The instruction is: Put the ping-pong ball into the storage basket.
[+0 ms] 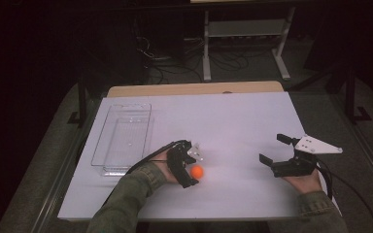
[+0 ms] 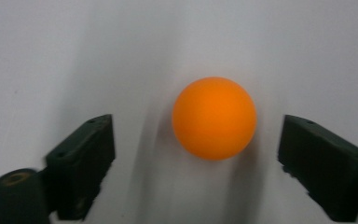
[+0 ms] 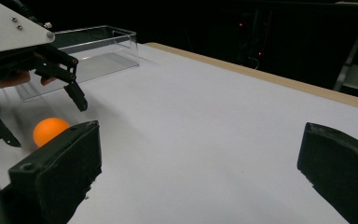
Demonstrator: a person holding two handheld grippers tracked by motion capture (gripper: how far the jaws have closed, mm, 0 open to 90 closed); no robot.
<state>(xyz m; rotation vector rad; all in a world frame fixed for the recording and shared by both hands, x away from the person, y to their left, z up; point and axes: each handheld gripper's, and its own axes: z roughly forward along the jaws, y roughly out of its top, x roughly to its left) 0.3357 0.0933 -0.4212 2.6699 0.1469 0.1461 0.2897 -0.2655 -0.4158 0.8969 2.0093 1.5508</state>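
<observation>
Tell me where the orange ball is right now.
The orange ball lies on the white table in the near left-centre of the high view, between the open jaws of the left gripper, untouched, with the clear tray further left.

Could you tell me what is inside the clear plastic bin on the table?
The clear bin looks empty: its ribbed floor shows through. The orange ball lies outside on the table, between the left gripper's open jaws.

Ball [image 3: 50, 130] partly hidden behind right jaw, left gripper [image 3: 42, 116] cut off at frame edge, tray [image 3: 93, 51] front wall hidden behind it
</observation>
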